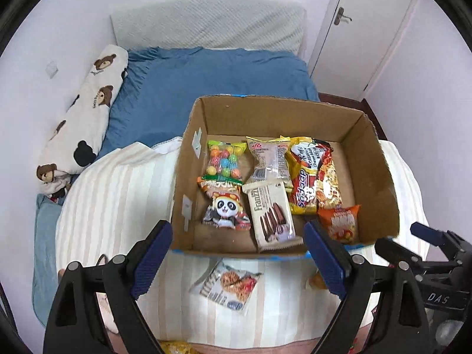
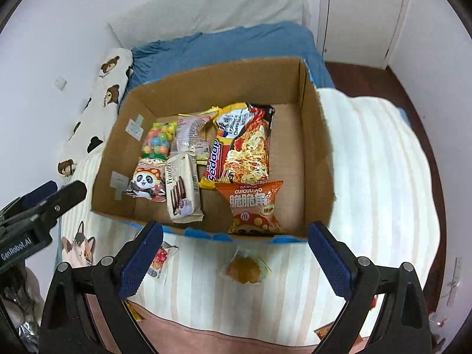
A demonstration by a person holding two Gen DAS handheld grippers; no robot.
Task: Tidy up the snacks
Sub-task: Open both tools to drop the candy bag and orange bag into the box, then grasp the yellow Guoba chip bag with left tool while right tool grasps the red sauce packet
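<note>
Both grippers' jaws spread and empty, cardboard box point(image 2: 206, 88) of snacks beyond them, yellow snack point(image 2: 244, 270) between right jaws' line

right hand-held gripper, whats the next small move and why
Probably lower the right hand-held gripper onto the yellow wrapped snack lying on the striped blanket just outside the cardboard box. Its jaws are open and empty, the snack lies right below them, and most other snacks are already boxed.
</note>
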